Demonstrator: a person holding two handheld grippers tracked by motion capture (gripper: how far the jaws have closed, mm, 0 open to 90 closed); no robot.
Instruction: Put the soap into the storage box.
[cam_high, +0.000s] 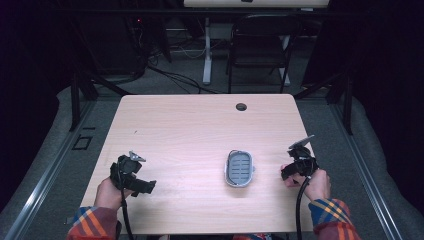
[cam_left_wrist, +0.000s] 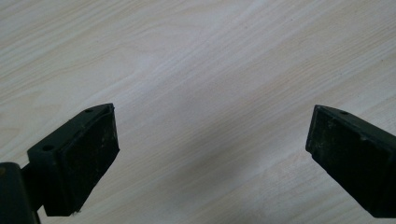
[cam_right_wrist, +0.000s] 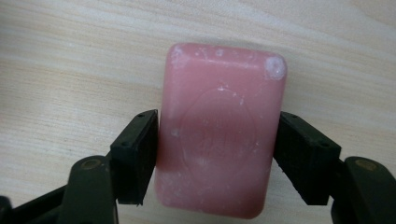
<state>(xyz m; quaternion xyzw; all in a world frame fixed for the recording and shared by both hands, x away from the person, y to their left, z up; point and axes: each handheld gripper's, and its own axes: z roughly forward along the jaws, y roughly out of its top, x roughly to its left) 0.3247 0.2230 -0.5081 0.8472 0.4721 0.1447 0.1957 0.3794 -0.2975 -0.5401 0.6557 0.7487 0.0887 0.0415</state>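
Clamping pink soap (cam_right_wrist: 219, 140), right hand-held gripper (cam_right_wrist: 217, 154)

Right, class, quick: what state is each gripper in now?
Left gripper: open, holding nothing.
Right gripper: shut on the pink soap.

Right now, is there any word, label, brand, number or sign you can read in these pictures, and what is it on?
None can be read.
Pink soap bar, held in the right gripper: an oval stamp pressed into its face, too faint to read.
Grey soap dish: no lettering shows.
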